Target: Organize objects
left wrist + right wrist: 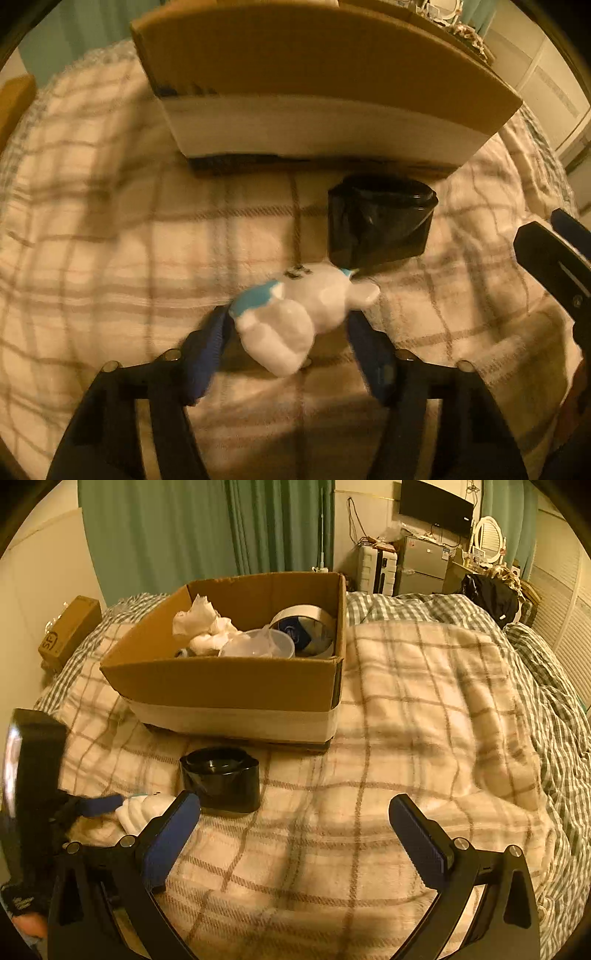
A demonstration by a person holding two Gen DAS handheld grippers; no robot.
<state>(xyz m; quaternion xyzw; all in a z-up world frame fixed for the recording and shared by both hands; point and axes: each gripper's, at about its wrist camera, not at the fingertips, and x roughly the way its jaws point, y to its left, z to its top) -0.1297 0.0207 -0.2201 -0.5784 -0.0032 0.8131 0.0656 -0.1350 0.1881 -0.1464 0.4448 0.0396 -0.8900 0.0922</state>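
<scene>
A white toy figure with blue patches [295,314] sits between the blue-padded fingers of my left gripper [290,325], just above the plaid blanket; the jaws look closed on it, though the frame is blurred. It also shows in the right wrist view [142,810], at the far left beside the left gripper [110,805]. A black container [380,221] stands just beyond it, also in the right wrist view [221,779]. The cardboard box [229,683] behind holds crumpled white paper [201,627], a clear plastic bowl [258,644] and a tape roll [306,627]. My right gripper [295,823] is open and empty above the blanket.
The plaid blanket [424,701] covers a bed, with a checked duvet [535,657] to the right. A small brown box [70,627] sits at the bed's left edge. Green curtains, a fridge and a mirror stand behind. The right gripper shows at the right edge in the left wrist view [554,258].
</scene>
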